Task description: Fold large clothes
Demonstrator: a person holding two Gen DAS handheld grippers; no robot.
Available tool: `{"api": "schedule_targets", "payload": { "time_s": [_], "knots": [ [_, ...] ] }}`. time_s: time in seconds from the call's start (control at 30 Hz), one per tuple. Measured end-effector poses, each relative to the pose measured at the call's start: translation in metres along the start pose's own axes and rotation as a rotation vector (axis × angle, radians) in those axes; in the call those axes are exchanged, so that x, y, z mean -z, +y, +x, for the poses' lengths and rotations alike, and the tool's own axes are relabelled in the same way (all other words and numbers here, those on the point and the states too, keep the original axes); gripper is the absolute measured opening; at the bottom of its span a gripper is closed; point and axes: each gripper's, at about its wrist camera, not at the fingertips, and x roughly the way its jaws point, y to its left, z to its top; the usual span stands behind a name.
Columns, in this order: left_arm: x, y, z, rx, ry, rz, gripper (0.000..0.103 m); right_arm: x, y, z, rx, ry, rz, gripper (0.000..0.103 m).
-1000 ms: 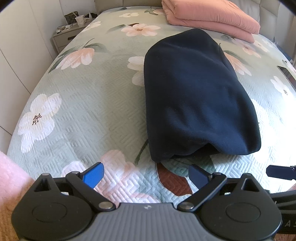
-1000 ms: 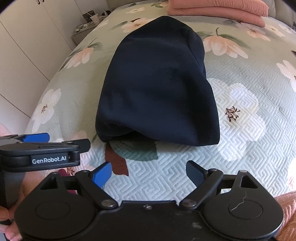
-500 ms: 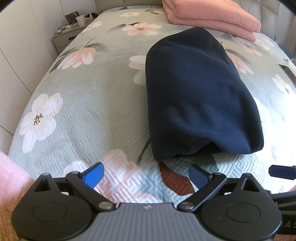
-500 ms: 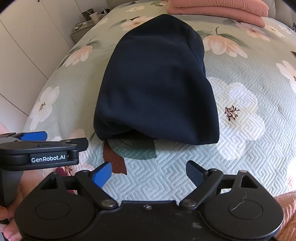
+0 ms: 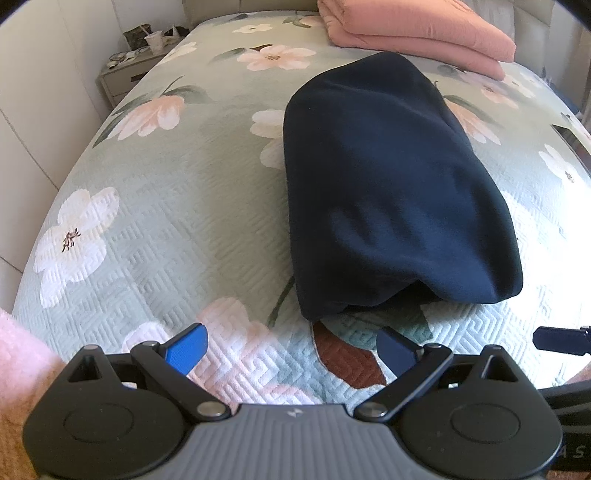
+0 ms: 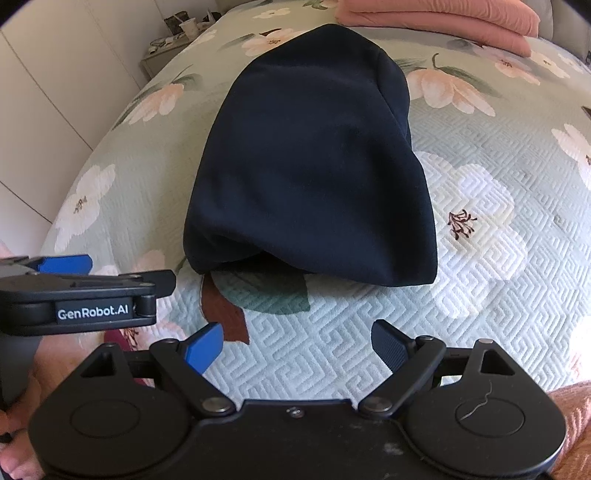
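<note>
A dark navy garment (image 5: 391,192) (image 6: 317,166) lies folded in a long bundle on the floral bedspread (image 5: 155,221) (image 6: 480,258), its near end slightly lifted with a gap under it. My left gripper (image 5: 291,350) is open, just short of the garment's near left corner, holding nothing. The right gripper (image 6: 299,343) is also open and empty, a little in front of the garment's near edge. The left gripper's side (image 6: 85,295) shows at the left of the right wrist view, held by a hand.
Folded pink bedding (image 5: 417,33) (image 6: 443,14) lies at the head of the bed. A nightstand (image 5: 136,70) with a cup and clutter stands at the far left by the white wall. A dark flat object (image 5: 570,138) rests at the right edge of the bed.
Both grippers have crept slightly forward and to the left relative to the garment. The garment lies as before and both grippers stay open.
</note>
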Motion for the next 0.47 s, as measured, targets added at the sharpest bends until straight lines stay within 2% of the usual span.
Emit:
{"api": "schedule_targets", "payload": {
  "time_s": [0.47],
  "knots": [
    [0.0010, -0.0041, 0.0016, -0.009, 0.002, 0.035, 0.100, 0.0002, 0.0008, 0.0008, 0.000, 0.003, -0.004, 0.103]
  ]
}}
